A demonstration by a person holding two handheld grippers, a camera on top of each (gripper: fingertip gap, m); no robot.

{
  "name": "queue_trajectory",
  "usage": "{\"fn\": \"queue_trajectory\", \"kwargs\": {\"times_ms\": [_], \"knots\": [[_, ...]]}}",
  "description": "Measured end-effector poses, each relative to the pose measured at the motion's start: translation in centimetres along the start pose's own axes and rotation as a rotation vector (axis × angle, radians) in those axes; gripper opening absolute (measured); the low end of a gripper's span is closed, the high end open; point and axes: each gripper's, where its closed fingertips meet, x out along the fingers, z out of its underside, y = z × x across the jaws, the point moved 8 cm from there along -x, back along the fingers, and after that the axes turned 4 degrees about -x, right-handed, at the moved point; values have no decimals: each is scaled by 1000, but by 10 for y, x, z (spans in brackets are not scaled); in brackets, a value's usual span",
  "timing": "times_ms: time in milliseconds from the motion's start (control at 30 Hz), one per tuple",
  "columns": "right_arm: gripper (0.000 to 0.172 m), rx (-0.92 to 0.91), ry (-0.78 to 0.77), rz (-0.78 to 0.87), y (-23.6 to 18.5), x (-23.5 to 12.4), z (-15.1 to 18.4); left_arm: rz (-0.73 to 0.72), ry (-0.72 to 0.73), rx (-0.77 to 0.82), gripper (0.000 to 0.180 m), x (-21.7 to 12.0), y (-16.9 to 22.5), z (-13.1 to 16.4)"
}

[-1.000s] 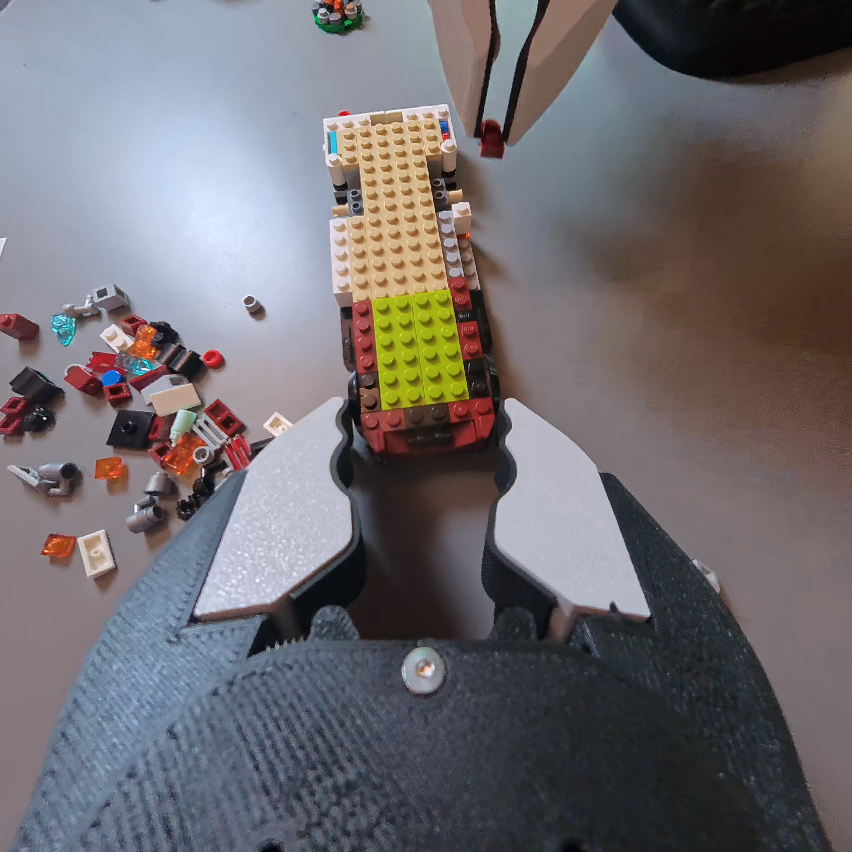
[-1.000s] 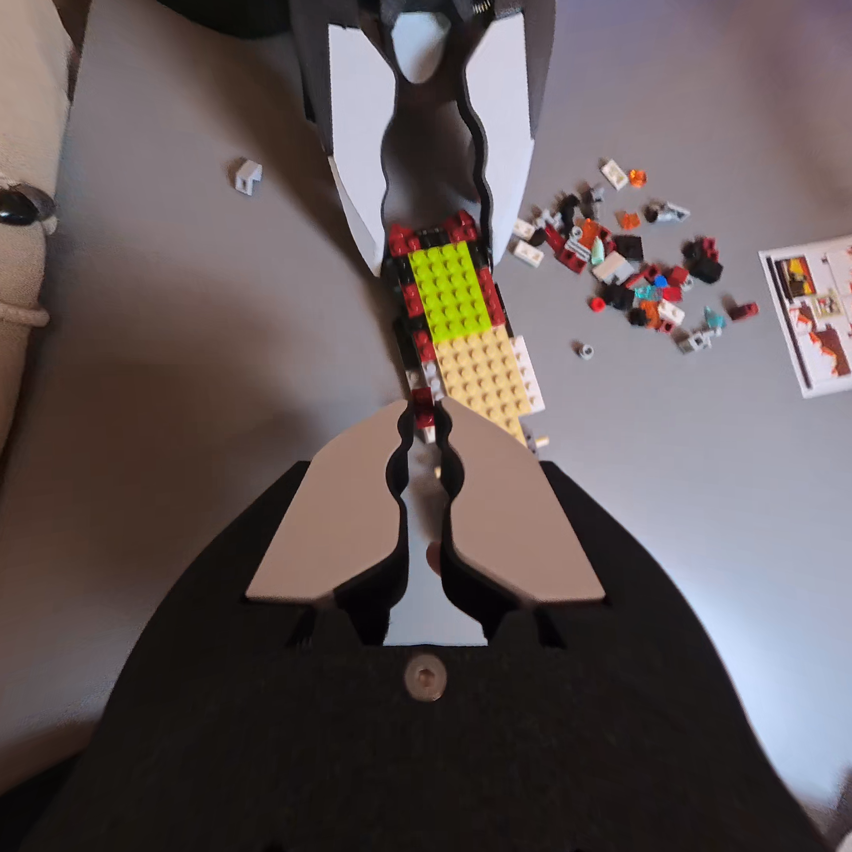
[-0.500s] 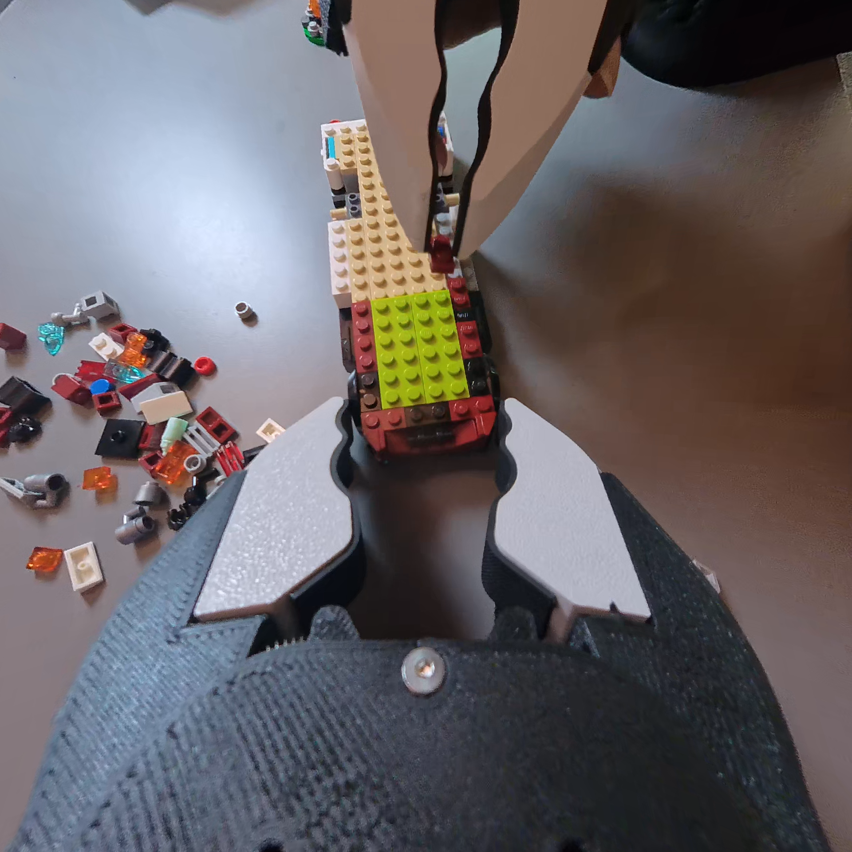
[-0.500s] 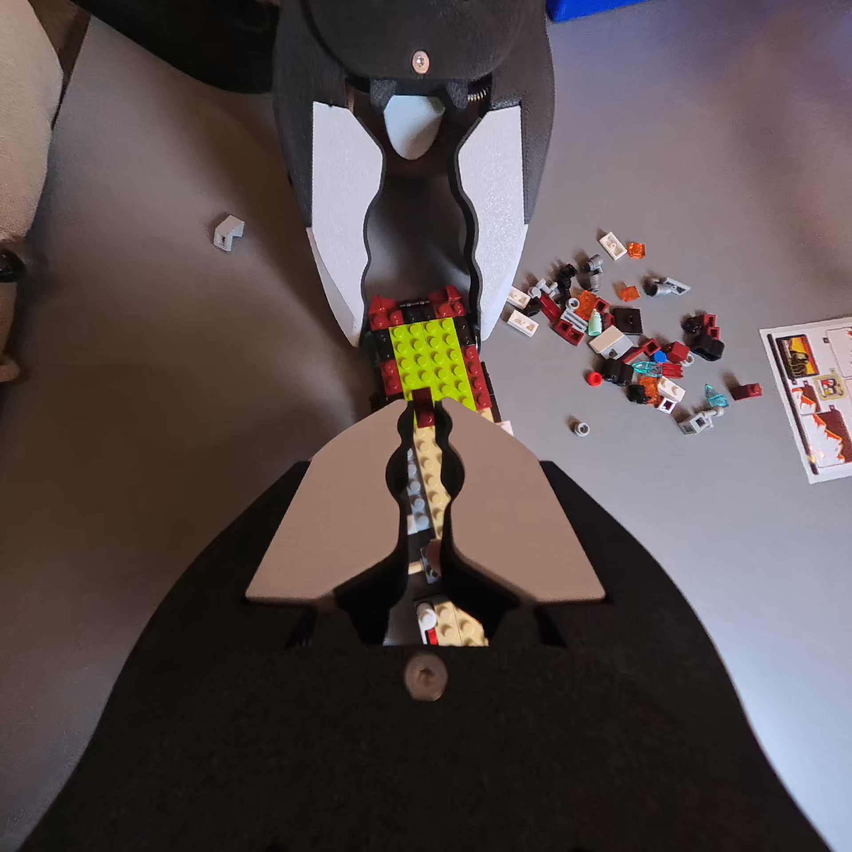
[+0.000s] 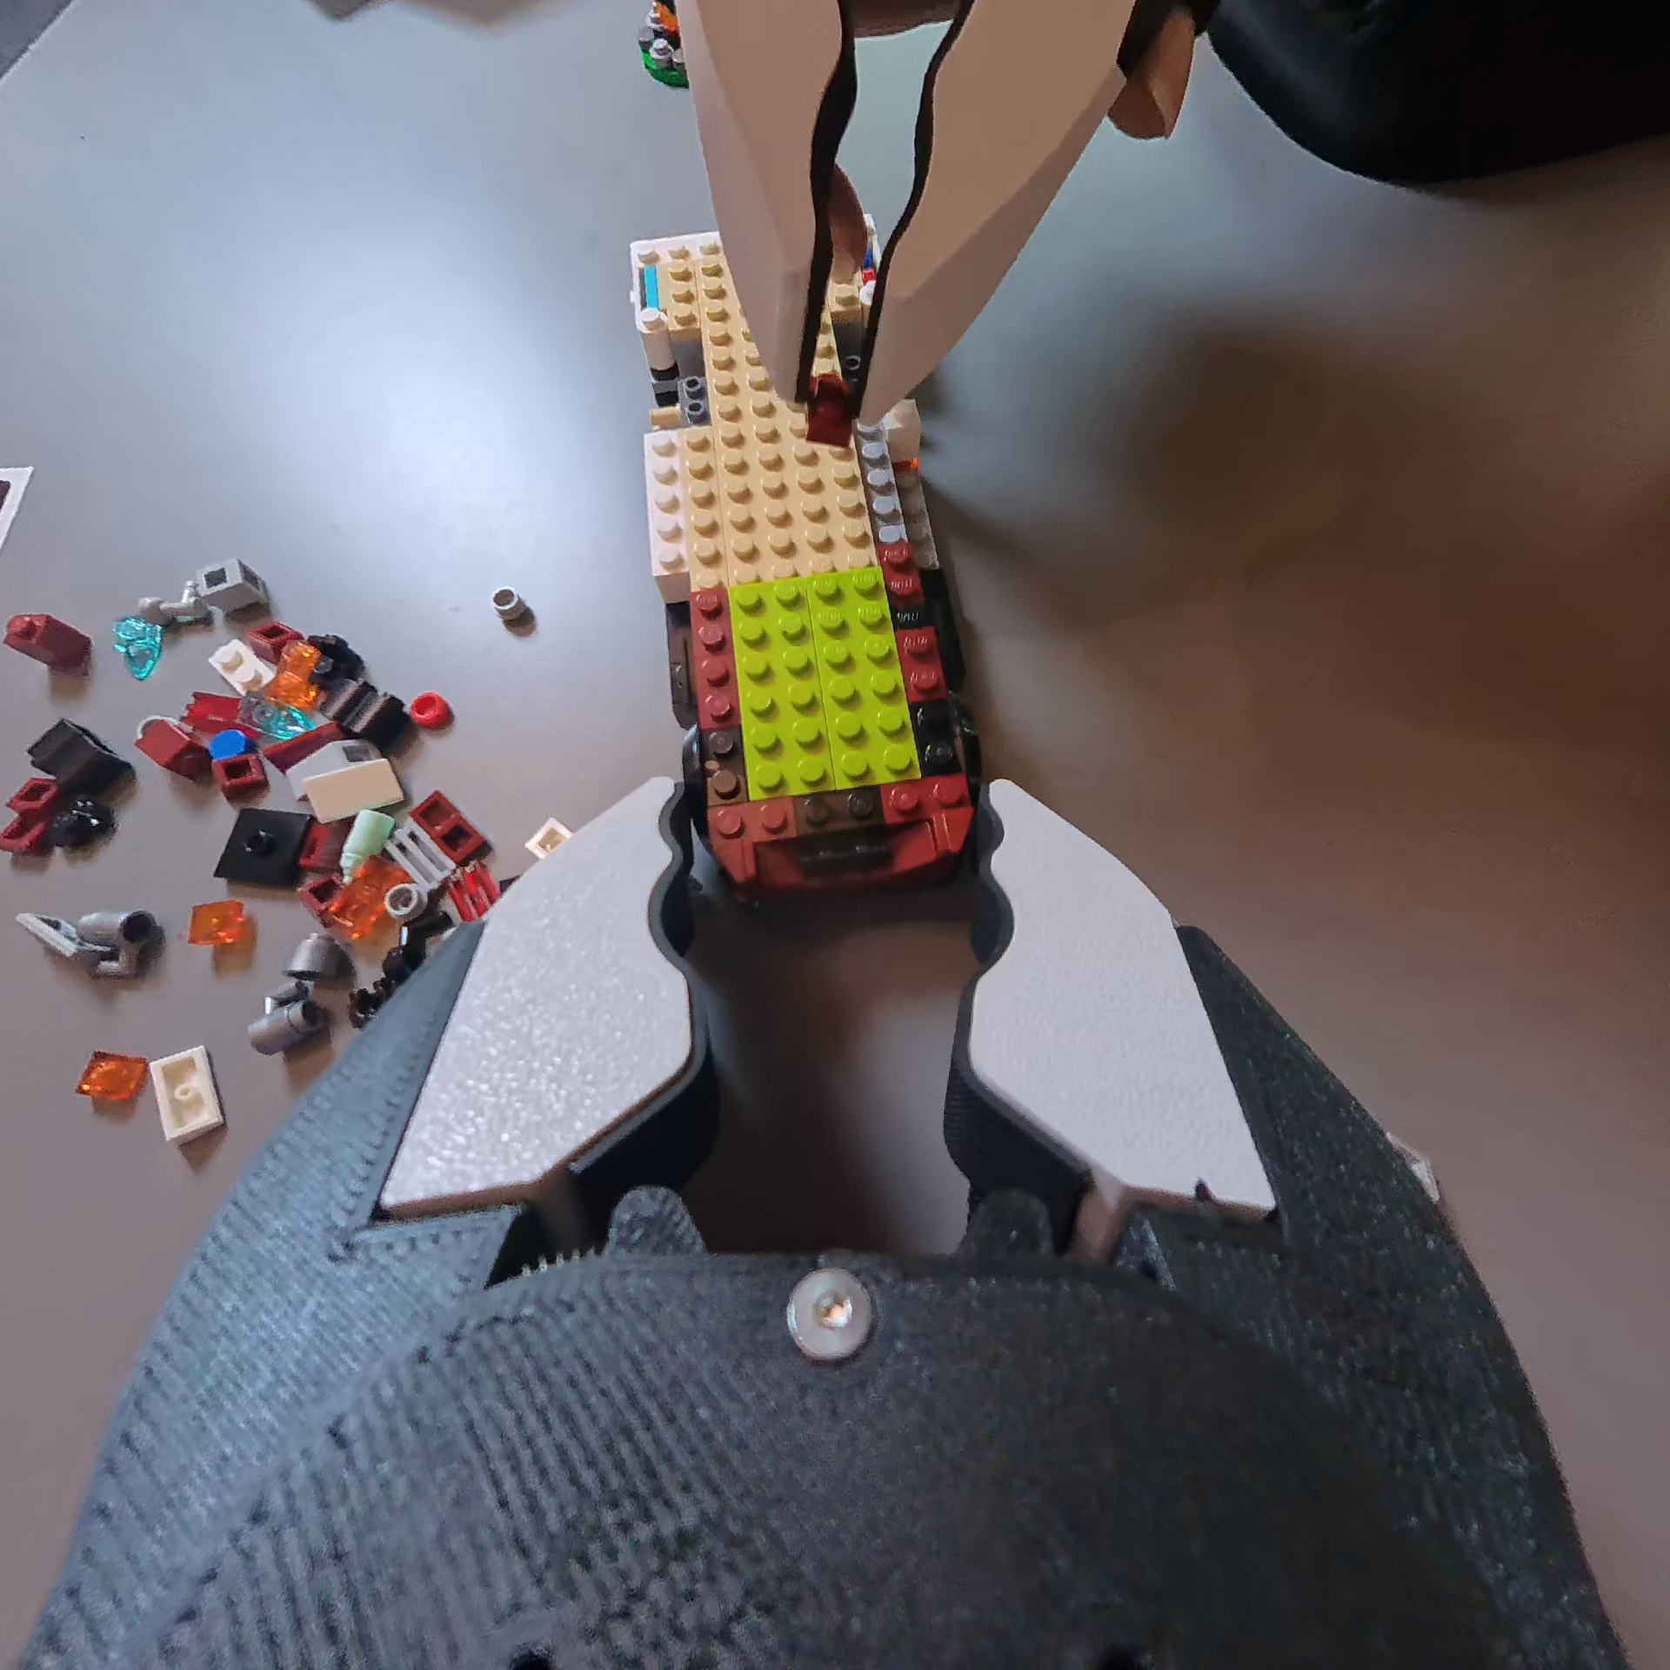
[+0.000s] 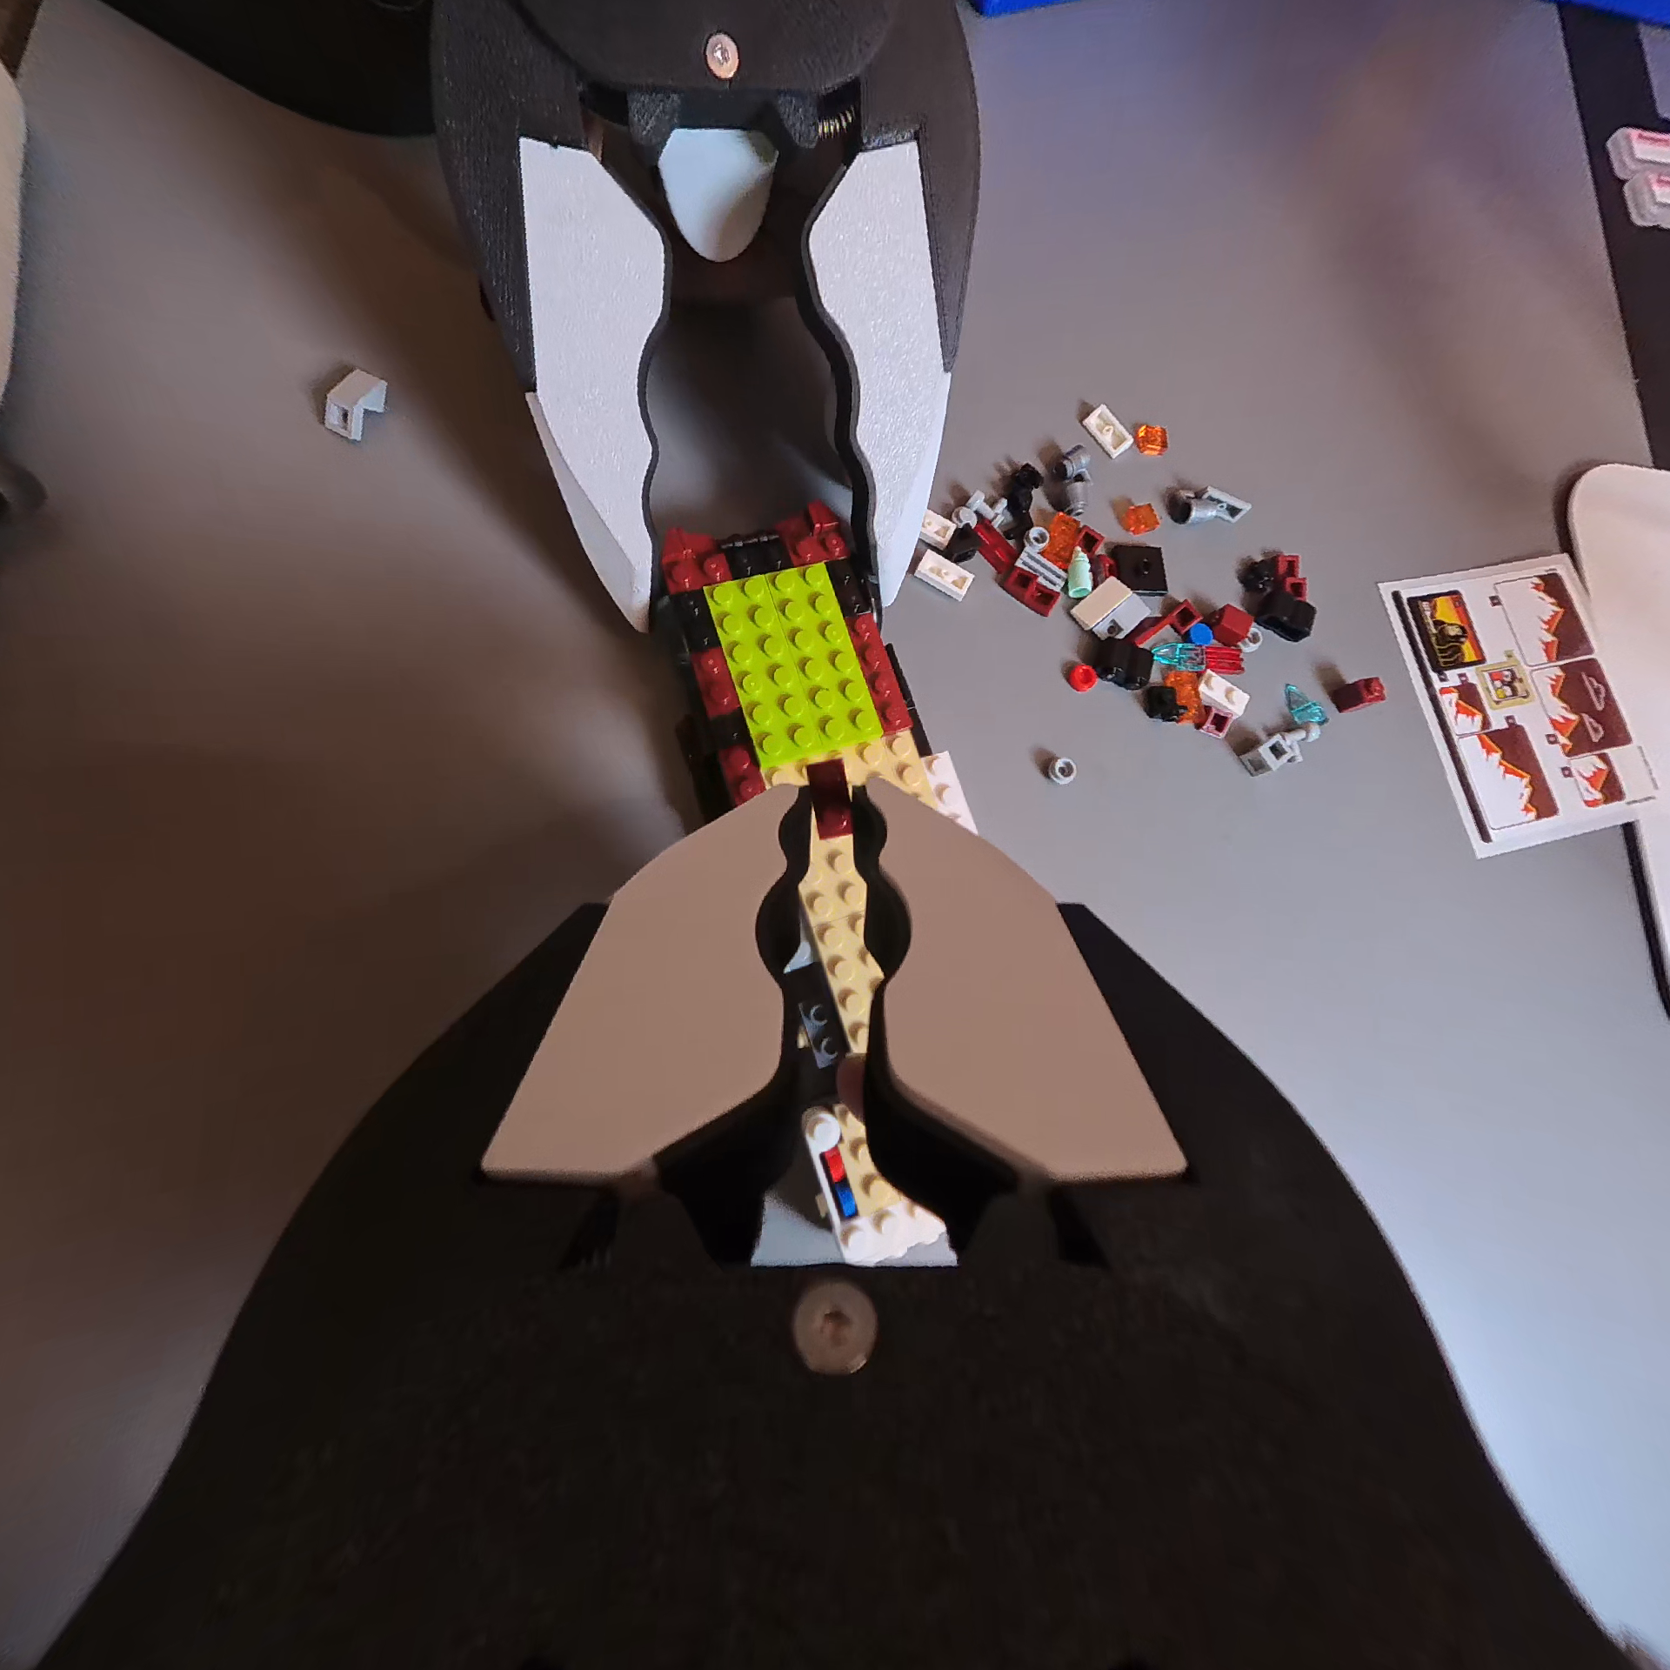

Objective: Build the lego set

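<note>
two views. left wrist view: left gripper [image 5: 836, 849] at frame centre clamps the dark red end of the brick model [image 5: 795, 578] on the bench [image 5: 1265, 633]. right wrist view: right gripper [image 6: 833, 800] pinches a dark red brick [image 6: 830, 795] over the model's tan studs; printed sticker sheet [image 6: 1527, 705] at right edge.

A scatter of loose bricks [image 6: 1148, 596] is lying on my grey worktop [image 6: 271, 723], just beside the long brick model [image 5: 795, 587]. A small grey ring piece [image 6: 1062, 769] is sitting apart from that pile. A sticker sheet [image 6: 1527, 705] is lying further out. Across the model, a pale grey bracket piece [image 6: 354, 404] is resting alone. Something green, perhaps another small build [image 5: 664, 54], is showing at the far edge.
</note>
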Motion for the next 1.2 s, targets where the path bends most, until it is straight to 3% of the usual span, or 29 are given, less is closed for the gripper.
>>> {"fn": "queue_trajectory", "kwargs": {"times_ms": [267,367,533,767,933,1033,1200], "knots": [[8,-13,-38,13,1,-4,5,-19,1,-10,60,0,-2,0],[8,20,-92,56,10,-29,16,-37,1,-29,60,0,-4,0],[8,220,-277,-26,7,-68,60,-80,-5,-74,60,0,-6,-1],[9,266,-375,-8,0,-58,91,-100,-6,-84,60,2,-5,-2],[24,281,-374,-20,0,-52,95,-115,-23,-52,60,2,-2,-2],[28,232,-244,111,18,-73,75,-90,-26,-59,62,2,2,-3],[35,152,75,576,103,-123,29,61,-13,-76,59,3,17,-7]]}}
